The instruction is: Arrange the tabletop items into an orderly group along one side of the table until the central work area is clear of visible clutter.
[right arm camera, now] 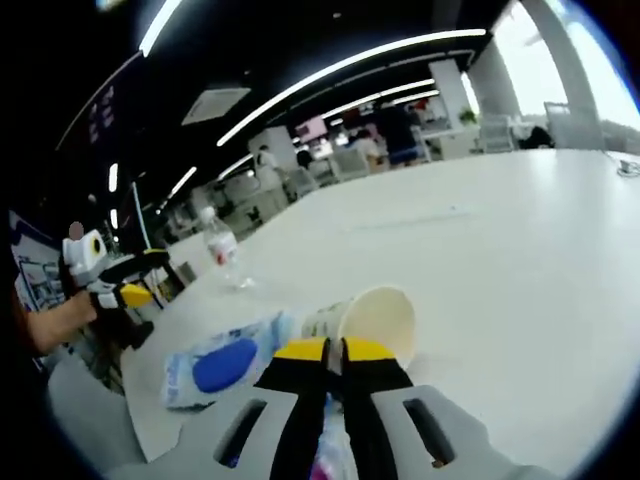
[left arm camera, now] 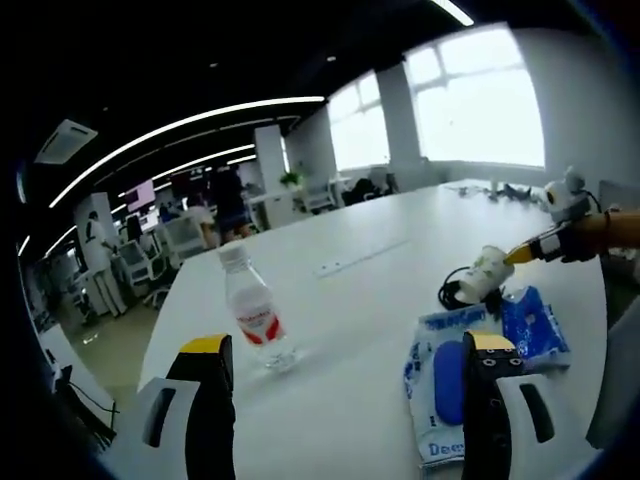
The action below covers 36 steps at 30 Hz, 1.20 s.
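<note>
Right gripper view: fingers (right arm camera: 335, 352) pinching round paper cup's (right arm camera: 368, 318) rim.

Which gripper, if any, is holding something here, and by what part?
The right gripper is shut on the rim of the paper cup, holding it tipped on its side. The left gripper is open and holds nothing.

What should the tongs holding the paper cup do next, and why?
Probably carry the white paper cup toward the table's edge and set it upright beside the blue-and-white plastic packet. The right tongs are shut on its rim, it lies tipped sideways, and the clear plastic water bottle stands apart.
</note>
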Motion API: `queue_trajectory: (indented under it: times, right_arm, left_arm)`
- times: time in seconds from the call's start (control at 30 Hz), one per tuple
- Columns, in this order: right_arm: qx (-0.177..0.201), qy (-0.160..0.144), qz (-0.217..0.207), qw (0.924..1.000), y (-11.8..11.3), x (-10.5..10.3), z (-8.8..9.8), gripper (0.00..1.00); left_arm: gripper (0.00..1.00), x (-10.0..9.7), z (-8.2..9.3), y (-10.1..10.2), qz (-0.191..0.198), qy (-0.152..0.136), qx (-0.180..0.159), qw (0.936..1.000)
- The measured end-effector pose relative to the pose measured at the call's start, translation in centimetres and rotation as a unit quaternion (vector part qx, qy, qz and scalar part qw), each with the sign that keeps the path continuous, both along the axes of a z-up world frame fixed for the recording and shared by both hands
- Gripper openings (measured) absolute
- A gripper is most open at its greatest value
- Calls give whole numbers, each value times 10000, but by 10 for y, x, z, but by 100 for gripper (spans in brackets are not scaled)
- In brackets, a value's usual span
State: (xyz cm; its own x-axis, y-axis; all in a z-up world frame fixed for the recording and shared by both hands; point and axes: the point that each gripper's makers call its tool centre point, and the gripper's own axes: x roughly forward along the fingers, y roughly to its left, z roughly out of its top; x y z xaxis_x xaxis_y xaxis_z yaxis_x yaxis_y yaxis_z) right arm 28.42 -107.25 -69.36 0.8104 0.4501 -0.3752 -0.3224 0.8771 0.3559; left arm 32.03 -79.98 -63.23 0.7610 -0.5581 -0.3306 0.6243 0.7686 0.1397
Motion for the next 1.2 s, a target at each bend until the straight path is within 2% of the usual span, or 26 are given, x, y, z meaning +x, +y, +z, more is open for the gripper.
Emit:
queue_trajectory:
  times: [0.1,0.3,0.53,0.73,0.87,1.03,1.2]
  right_arm:
    - [-125,-25,82,9999,4,-1,0,1]
    - [-128,-107,188,9997,15,-4,7,0]
    - [-222,-206,198,9993,16,-5,16,0]
    - [-292,-375,269,9985,18,-5,31,0]
    - [-467,-491,416,9968,26,-7,44,0]
    - [-736,-688,754,9920,43,-13,62,0]
    - [-745,-823,1005,9887,63,-19,79,0]
  left_arm:
    - [91,-3,0,0,16,61,-105,9999]
    - [91,-12,-1,-6,-40,88,-148,9998]
    - [91,-17,2,-10,-82,137,-279,9995]
    - [91,-23,4,-13,-177,148,-265,9994]
    - [91,-27,8,-18,-269,97,-242,9993]
    - [91,-34,8,-26,-470,123,-144,9987]
    - [90,-42,10,-36,-601,69,-113,9981]
